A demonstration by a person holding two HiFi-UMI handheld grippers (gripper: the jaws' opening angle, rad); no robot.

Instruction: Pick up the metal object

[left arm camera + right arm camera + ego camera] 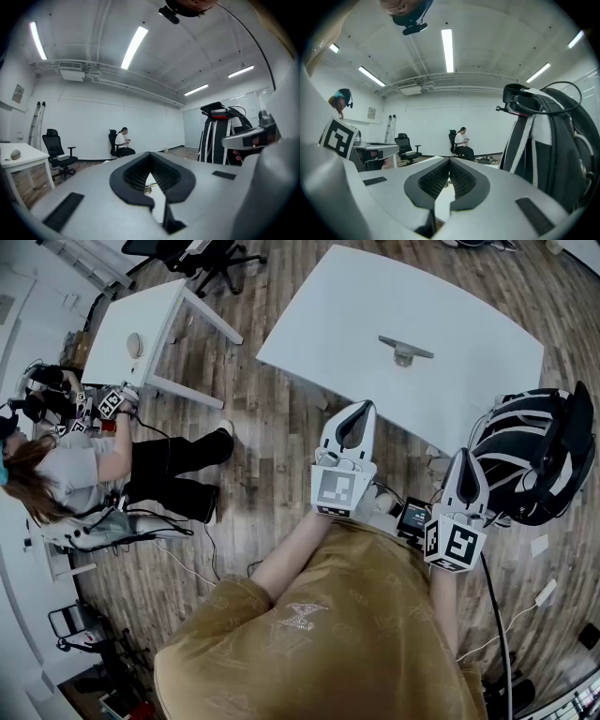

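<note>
Two claws are held side by side by a person in a tan shirt (309,634), both at the near edge of a white tabletop (469,334). The left claw (357,425) has its jaws pressed together at the tips, with nothing pinched between them. The right claw (468,479), at 4 o'clock from the left one, is likewise closed on nothing.

The metal object (405,350) lies alone near the middle of the tabletop. It is at 1 o'clock from the left claw and 11 o'clock from the right, well apart from both. The left gripper view shows it small through the gap under the closed tips.

At 3 o'clock from the right claw, just beside the tabletop, stands a black-and-white pack (534,456). Out at 9 o'clock a second person (66,470) sits over the wooden floor (272,427). At 10 o'clock is a smaller tabletop (155,310) carrying a round object (135,345). Farthest, near 11 o'clock, is a black office chair (202,257).
</note>
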